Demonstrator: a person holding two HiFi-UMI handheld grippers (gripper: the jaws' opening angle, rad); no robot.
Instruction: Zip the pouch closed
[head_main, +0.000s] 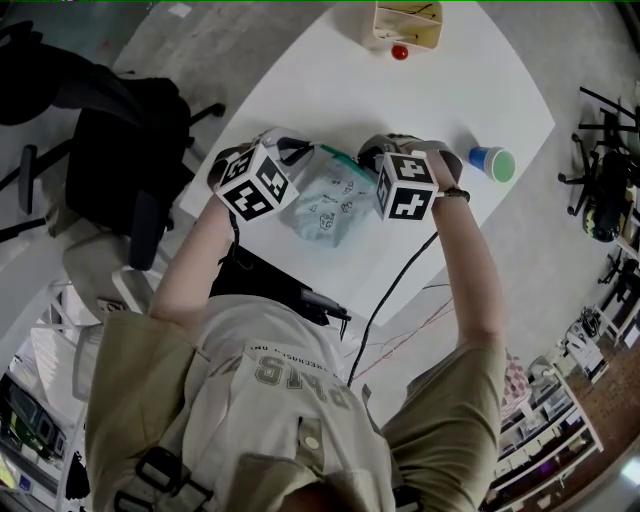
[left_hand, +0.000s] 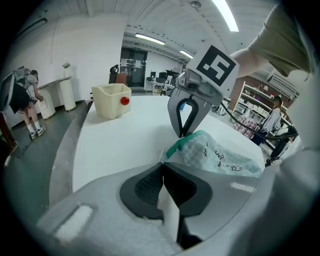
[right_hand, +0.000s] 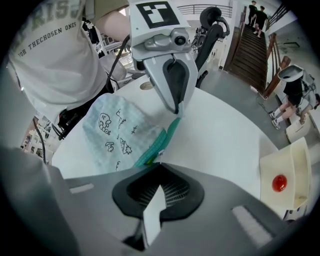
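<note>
The pouch (head_main: 328, 205) lies on the table (head_main: 440, 90). My left gripper (left_hand: 163, 165) is pinched on its corner, and the right gripper (right_hand: 157, 166) is clamped on the green zip (right_hand: 155, 145). If I lose that corner, the fabric probably just bunches.

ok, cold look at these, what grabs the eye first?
The pale printed pouch in the middle of the white table, pinched at its green zip edge: left gripper shut on one end, right gripper shut on the other. Then the black-and-white marker cubes just above it. At the far edge sits a cream bin with a red ball by it.
</note>
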